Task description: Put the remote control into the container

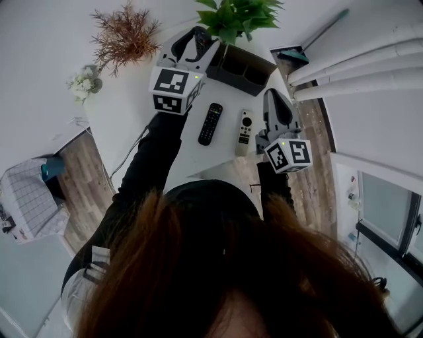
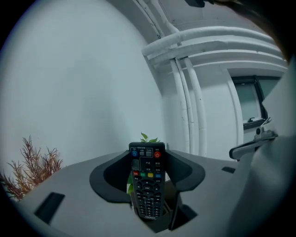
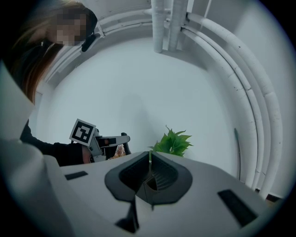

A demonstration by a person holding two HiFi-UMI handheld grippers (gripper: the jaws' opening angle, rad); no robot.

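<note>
My left gripper [image 2: 147, 159] is shut on a black remote control [image 2: 147, 183], held upright with its buttons facing the camera. In the head view this gripper [image 1: 197, 39] hovers just left of the dark, compartmented container [image 1: 248, 68] at the table's far side. A second black remote [image 1: 210, 123] and a light grey remote [image 1: 245, 131] lie flat on the white table [image 1: 125, 112]. My right gripper [image 1: 273, 98] is to the right of the grey remote, jaws shut with nothing between them [image 3: 150, 156].
A green plant [image 1: 234, 16] stands behind the container, a dried reddish plant [image 1: 125, 36] and small white flowers [image 1: 84, 82] sit at the far left. A cable runs off the table's left edge. A checked basket [image 1: 26, 198] stands on the wooden floor.
</note>
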